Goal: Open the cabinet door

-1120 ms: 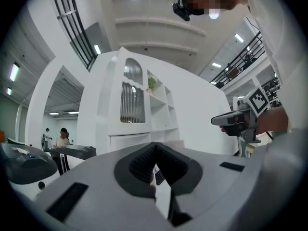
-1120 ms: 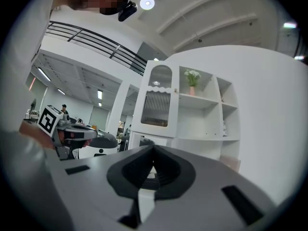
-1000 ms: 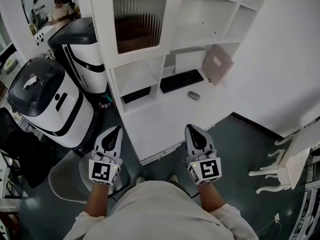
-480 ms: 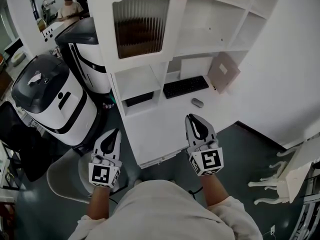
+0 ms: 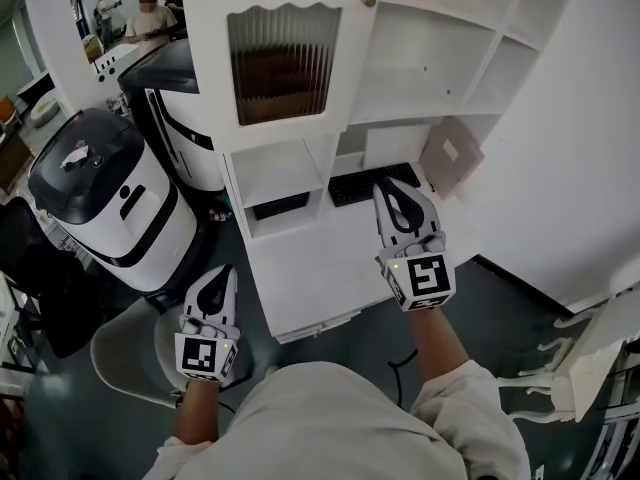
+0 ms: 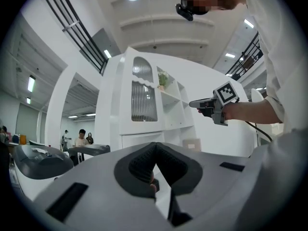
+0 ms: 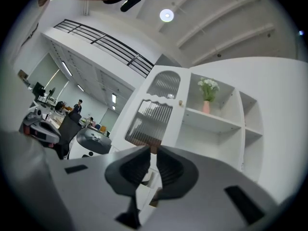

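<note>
With the right gripper (image 5: 388,186) well below the shut ribbed-glass cabinet door (image 5: 285,63), its 2 jaws opening on nothing, too narrow a gap could glance off the small knob (image 5: 369,1) (left gripper (image 5: 224,273) hangs low, jaws pressed together).

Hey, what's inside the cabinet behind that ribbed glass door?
Through the ribbed glass door only a blurred brown shape shows low down. The ribbing hides what it is; the white frame covers the rest.

Head view steeply down from above; both gripper views level along their jaws; cabinet (image 5: 345,68) common to all.
</note>
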Demonstrator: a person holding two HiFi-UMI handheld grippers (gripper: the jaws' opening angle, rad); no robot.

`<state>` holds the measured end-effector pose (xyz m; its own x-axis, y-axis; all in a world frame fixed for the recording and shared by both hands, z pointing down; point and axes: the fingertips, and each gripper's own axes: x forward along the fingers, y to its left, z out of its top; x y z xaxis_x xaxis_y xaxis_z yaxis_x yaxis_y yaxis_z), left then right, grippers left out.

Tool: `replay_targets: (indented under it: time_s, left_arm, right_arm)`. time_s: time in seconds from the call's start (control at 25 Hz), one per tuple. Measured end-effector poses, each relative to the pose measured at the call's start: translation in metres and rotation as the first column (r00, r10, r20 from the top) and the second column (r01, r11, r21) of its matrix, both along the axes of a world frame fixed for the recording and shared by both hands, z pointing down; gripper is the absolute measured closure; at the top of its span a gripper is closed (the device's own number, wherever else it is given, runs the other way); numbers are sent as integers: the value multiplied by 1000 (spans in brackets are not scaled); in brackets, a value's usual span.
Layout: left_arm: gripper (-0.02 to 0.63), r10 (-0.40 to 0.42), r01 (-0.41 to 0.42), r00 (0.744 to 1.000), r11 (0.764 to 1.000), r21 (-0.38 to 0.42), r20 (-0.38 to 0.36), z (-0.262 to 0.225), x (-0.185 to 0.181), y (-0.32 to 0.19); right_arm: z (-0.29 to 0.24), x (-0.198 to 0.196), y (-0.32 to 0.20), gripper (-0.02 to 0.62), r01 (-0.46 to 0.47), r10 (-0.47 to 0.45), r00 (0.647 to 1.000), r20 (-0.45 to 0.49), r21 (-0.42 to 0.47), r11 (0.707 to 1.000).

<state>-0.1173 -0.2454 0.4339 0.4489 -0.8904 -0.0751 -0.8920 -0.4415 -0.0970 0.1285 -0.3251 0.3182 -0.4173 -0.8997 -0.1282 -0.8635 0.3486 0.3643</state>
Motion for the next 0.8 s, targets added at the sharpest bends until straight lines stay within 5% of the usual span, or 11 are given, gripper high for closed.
replay_targets:
  time_s: [0.8]
  left_arm:
    - [607, -86, 86, 996, 996, -32, -3, 10, -24, 14]
  right_arm:
    - [-101, -13, -94, 541, 18, 14, 983, -184, 170, 985]
